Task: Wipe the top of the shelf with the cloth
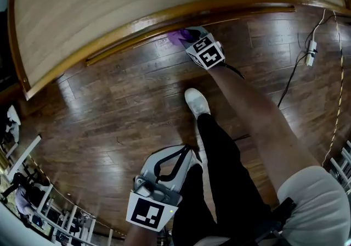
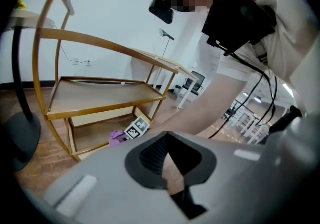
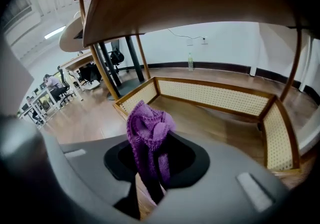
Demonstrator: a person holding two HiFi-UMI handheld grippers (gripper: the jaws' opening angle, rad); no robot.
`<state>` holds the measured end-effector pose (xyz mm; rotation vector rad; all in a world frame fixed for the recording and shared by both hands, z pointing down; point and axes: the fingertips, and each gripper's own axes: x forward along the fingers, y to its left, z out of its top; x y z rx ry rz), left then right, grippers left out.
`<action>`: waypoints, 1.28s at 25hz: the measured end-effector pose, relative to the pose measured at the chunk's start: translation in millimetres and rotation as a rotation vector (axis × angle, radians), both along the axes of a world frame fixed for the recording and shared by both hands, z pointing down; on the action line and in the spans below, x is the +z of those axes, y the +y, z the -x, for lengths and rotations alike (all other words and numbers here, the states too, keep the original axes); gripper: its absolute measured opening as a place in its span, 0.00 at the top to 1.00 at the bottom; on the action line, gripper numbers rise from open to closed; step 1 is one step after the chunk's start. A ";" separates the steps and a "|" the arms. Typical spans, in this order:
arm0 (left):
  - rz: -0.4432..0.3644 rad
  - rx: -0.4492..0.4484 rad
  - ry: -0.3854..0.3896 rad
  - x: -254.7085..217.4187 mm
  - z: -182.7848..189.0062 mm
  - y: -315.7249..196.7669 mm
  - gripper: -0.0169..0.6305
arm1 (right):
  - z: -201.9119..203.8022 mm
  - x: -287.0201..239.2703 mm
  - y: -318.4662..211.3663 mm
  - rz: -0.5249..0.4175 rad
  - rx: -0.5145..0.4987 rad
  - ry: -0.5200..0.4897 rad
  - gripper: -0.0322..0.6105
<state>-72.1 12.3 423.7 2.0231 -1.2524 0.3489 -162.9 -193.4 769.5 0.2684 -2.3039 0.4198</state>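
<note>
The wooden shelf top [image 1: 137, 3] fills the upper part of the head view. Just below its front edge, my right gripper [image 1: 186, 39] is shut on the purple cloth [image 1: 178, 36]. In the right gripper view the cloth [image 3: 147, 143] stands bunched up out of the jaws, under the shelf boards and above the bottom tier with cane walls [image 3: 215, 98]. The left gripper view shows the shelf [image 2: 105, 98] from the side, with the cloth [image 2: 117, 137] low at its bottom tier. My left gripper [image 1: 184, 154] hangs by the person's leg, shut with nothing in it.
A cable and plug block [image 1: 311, 52] lie on the wood floor at right. The person's white shoe [image 1: 196, 101] stands in front of the shelf. A dark stand base [image 2: 20, 133] is left of the shelf. Desks and chairs [image 3: 90, 70] are further off.
</note>
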 end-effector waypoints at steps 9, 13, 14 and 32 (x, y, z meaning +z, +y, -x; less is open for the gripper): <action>-0.011 0.117 0.023 2.1 -35.2 -33.6 0.94 | -151.2 6.4 -100.4 -0.094 0.182 0.125 0.80; -0.009 0.155 0.022 8.3 -46.1 -42.0 0.94 | -217.8 6.5 -142.9 -0.140 0.260 0.194 0.80; -0.008 0.161 0.019 9.9 -47.4 -42.8 0.94 | -228.9 4.9 -149.6 -0.150 0.271 0.209 0.80; -0.058 0.027 -0.014 7.9 -7.0 -8.8 0.94 | -99.2 -22.6 2.7 -0.065 0.002 0.015 0.80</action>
